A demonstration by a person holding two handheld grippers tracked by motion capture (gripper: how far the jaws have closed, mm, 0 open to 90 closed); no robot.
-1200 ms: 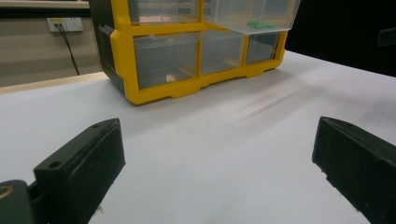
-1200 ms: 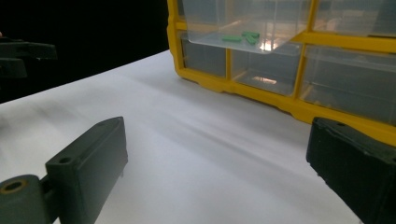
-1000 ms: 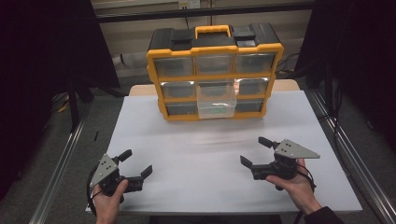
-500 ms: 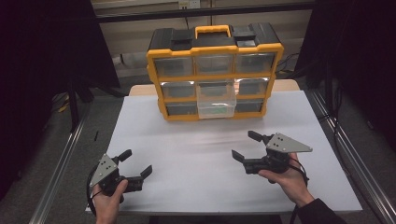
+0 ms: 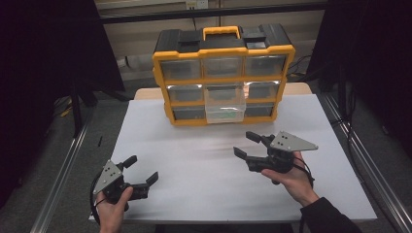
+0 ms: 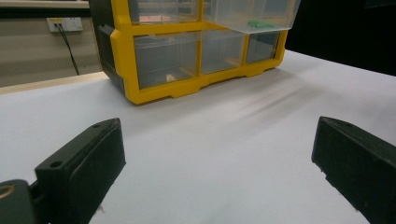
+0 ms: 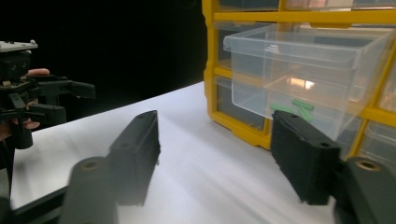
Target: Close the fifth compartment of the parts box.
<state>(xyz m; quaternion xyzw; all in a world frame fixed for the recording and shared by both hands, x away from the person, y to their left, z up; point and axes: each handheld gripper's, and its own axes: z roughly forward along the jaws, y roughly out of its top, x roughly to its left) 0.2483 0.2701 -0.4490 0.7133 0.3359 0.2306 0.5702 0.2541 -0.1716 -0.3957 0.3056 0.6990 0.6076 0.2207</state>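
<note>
The yellow drawer organiser (image 5: pixel 222 73) stands upright at the table's (image 5: pixel 194 160) far edge, long axis across it, front toward the person. Its clear middle drawer (image 5: pixel 224 104) juts out, green pieces (image 7: pixel 299 108) inside. The right gripper (image 5: pixel 250 144) points at it, jaws just closing on nothing. The left gripper (image 5: pixel 143 170) sits near-left, jaws apart, empty.

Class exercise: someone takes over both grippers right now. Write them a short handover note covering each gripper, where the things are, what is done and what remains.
Left gripper: open, empty, near the front left of the white table.
Right gripper: empty, nothing between its jaws, which have just been closing; it faces the cabinet.
Yellow-and-black drawer cabinet: upright at the table's far edge.
Clear plastic middle drawer: pulled out, small green pieces inside.
Done: drawer open.
Left: probably reaching the drawer with the right gripper; nothing is gripped yet.
</note>
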